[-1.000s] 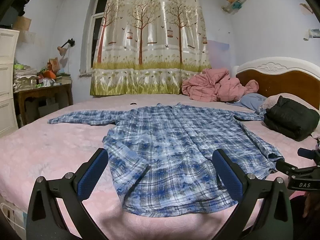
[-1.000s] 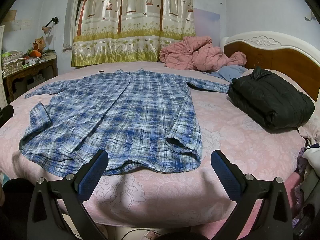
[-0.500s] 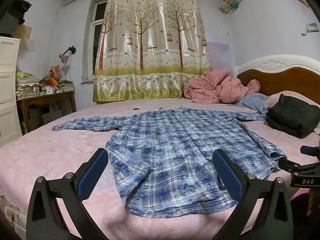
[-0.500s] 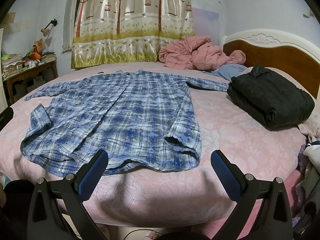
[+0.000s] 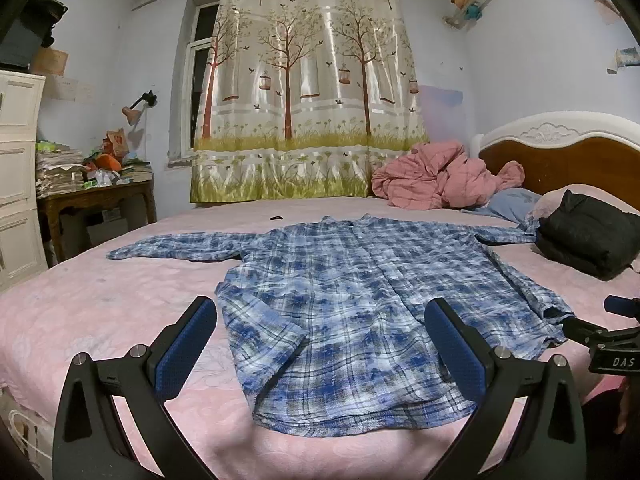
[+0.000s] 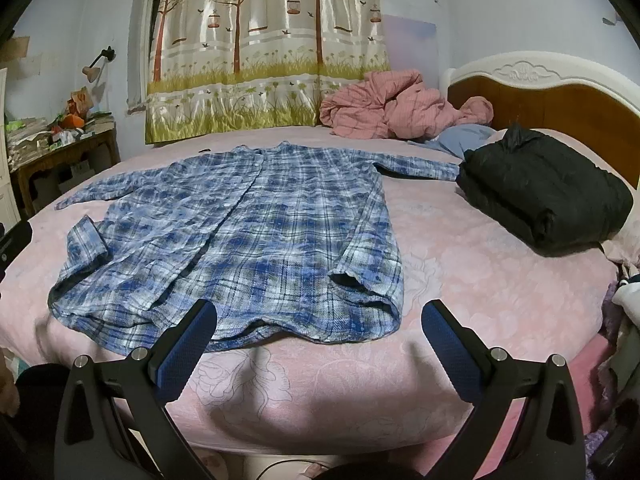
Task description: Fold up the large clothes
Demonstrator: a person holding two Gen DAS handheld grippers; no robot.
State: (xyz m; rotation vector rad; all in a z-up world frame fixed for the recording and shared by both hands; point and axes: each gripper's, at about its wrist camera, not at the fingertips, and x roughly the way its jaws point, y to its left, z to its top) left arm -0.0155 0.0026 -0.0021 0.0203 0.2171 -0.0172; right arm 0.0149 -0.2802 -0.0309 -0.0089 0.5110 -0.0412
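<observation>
A large blue plaid shirt (image 5: 360, 300) lies spread flat on the pink bed (image 5: 100, 312), collar far, hem near, both sleeves stretched sideways. It also shows in the right wrist view (image 6: 248, 236). My left gripper (image 5: 320, 344) is open and empty, held above the shirt's near hem at its left corner. My right gripper (image 6: 318, 340) is open and empty, just in front of the hem's right corner, over the bed edge. The right gripper's black body (image 5: 612, 340) shows at the right edge of the left wrist view.
A folded black jacket (image 6: 540, 200) lies at the right by the headboard (image 6: 560, 100). A crumpled pink quilt (image 6: 400, 108) and a blue pillow (image 6: 464, 140) lie at the far end. A cluttered wooden desk (image 5: 92, 200) and white drawers (image 5: 16, 168) stand at the left.
Both grippers have shifted slightly; the left view has tilted up a little and the shirt sits lower in it. Both jaws stay open and the shirt has not moved.
</observation>
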